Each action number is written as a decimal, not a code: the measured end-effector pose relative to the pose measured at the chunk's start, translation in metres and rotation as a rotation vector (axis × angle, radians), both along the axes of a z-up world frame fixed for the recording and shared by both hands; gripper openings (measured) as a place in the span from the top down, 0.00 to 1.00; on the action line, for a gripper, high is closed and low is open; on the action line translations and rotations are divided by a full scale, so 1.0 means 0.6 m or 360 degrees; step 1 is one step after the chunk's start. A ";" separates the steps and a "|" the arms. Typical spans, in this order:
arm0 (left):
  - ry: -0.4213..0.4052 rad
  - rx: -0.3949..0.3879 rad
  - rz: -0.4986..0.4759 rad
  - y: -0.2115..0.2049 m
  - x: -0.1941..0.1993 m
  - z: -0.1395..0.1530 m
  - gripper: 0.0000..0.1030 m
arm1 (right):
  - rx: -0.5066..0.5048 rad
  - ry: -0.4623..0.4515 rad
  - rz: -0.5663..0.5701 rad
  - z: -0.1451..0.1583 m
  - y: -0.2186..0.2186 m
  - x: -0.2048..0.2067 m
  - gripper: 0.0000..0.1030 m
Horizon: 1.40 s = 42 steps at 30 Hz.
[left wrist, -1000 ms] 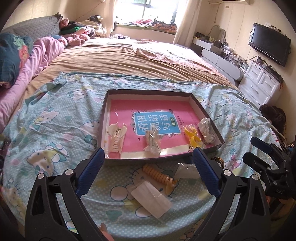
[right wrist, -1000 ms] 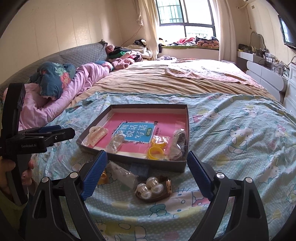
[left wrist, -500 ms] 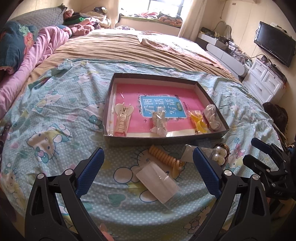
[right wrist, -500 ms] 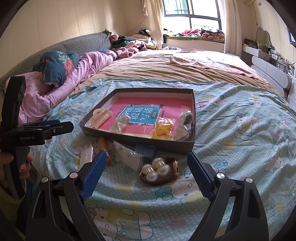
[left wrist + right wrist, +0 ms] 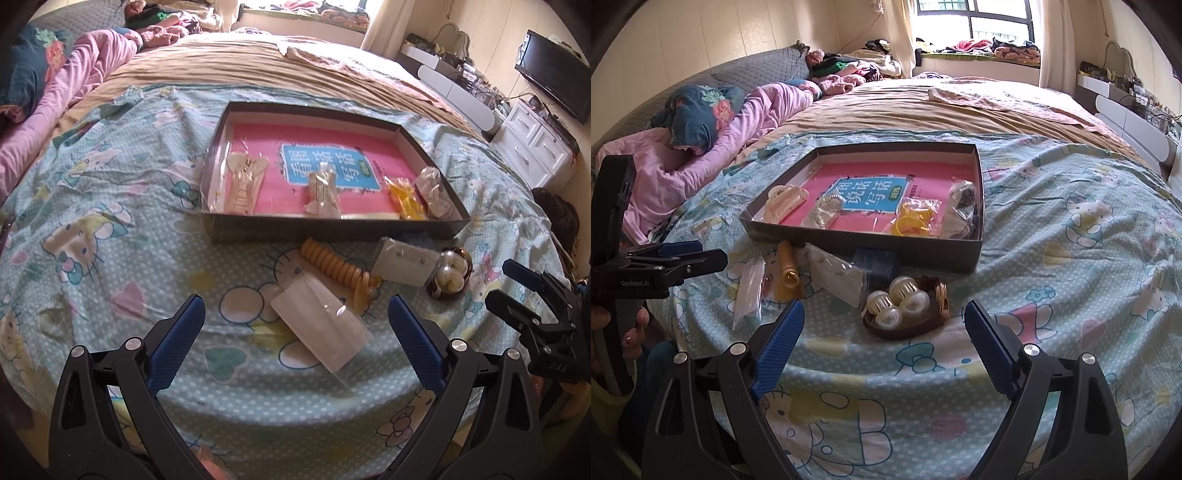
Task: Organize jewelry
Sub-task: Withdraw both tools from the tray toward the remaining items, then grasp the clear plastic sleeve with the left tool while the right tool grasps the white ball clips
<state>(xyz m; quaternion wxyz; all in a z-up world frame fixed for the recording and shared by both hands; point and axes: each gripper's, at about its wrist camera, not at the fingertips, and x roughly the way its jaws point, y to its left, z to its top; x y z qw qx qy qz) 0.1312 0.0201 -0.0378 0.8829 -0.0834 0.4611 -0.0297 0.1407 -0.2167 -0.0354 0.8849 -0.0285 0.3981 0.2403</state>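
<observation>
A dark shallow box (image 5: 325, 224) (image 5: 864, 242) with a pink book inside holds a cream hair claw (image 5: 245, 181), a bagged clear clip (image 5: 322, 190), yellow rings (image 5: 912, 221) and a bagged dark item (image 5: 962, 210). In front of it on the bed lie a flat clear packet (image 5: 319, 326), a yellow spiral hair tie (image 5: 338, 267) (image 5: 786, 267), a bagged card (image 5: 404, 264) (image 5: 838, 275) and a brown tray of pearl pieces (image 5: 450, 275) (image 5: 907, 306). My left gripper (image 5: 295, 332) is open above the packet. My right gripper (image 5: 884, 332) is open at the pearl tray.
The items lie on a blue cartoon-print sheet (image 5: 110, 240) near the bed's front edge. Pink bedding and a pillow (image 5: 701, 114) lie at the left. A white dresser (image 5: 532, 144) and TV (image 5: 554, 74) stand at the right. A small dark blue box (image 5: 877, 262) sits against the box wall.
Both grippers have pulled back and lifted, so the loose items in front of the box show more fully. Both stay open and nothing was picked up.
</observation>
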 end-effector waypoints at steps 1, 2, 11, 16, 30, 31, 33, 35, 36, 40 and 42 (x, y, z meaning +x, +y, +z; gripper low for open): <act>0.0014 -0.0003 -0.0005 -0.002 -0.001 -0.005 0.10 | -0.0002 0.0001 0.0001 -0.001 0.000 0.000 0.15; 0.0030 -0.0003 -0.0011 -0.005 -0.002 -0.011 0.10 | -0.0005 0.0002 0.0004 -0.002 0.000 0.000 0.15; 0.0133 0.0015 -0.0063 -0.033 -0.002 -0.052 0.10 | -0.0009 0.0032 -0.0013 -0.020 -0.012 0.011 0.17; 0.0153 0.0025 -0.0061 -0.035 0.000 -0.062 0.10 | -0.0058 0.0015 0.0101 -0.015 0.008 0.018 0.38; 0.0130 0.0042 -0.0061 -0.045 0.017 -0.072 0.10 | -0.0378 0.0036 0.0311 -0.052 0.052 0.068 0.50; 0.0127 0.0053 -0.0059 -0.047 0.019 -0.073 0.10 | -0.0371 0.0039 0.0323 -0.054 0.050 0.071 0.51; 0.0125 0.0059 -0.0061 -0.050 0.023 -0.075 0.10 | -0.0359 0.0051 0.0326 -0.057 0.048 0.076 0.51; 0.0114 0.0083 -0.0063 -0.054 0.026 -0.077 0.10 | -0.0337 0.0065 0.0322 -0.059 0.046 0.081 0.51; 0.0106 0.0095 -0.0065 -0.056 0.027 -0.077 0.12 | -0.0323 0.0075 0.0322 -0.062 0.044 0.084 0.51; 0.0072 0.0157 -0.0082 -0.061 0.026 -0.075 0.44 | -0.0275 0.0091 0.0311 -0.060 0.035 0.086 0.58; 0.0068 0.0143 -0.0091 -0.059 0.025 -0.072 0.46 | -0.0226 0.0105 0.0295 -0.055 0.025 0.085 0.58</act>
